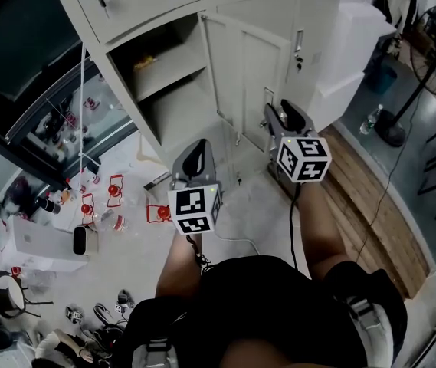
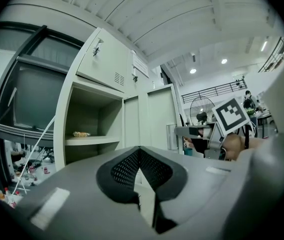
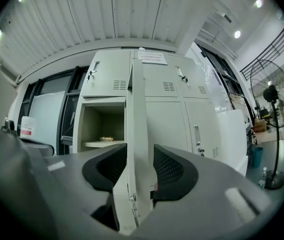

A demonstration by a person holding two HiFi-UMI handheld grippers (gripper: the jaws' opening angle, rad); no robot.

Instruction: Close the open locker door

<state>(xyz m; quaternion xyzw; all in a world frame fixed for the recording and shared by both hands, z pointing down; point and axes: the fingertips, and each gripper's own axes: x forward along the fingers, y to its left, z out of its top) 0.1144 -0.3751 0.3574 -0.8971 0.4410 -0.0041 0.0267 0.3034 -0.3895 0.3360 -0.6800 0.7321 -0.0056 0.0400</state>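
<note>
The locker door [image 3: 138, 104] stands edge-on, long edge running 12 to 6 o'clock, between the released, seemingly unpressing fingers of the right gripper [image 3: 136, 159], its open compartment [image 3: 103, 126] at 10 o'clock; the left gripper [image 2: 140, 171], fingers clenched empty, is farther off.

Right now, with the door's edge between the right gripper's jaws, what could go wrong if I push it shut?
1. The right gripper stands open around the locker door and is not clamping it, so a push may let the edge slip free.
2. The latch fitting on that edge sits close to the pads and could snag.
3. The left gripper, shut, hangs in front of the open compartment and may be in the door's sweep.
</note>
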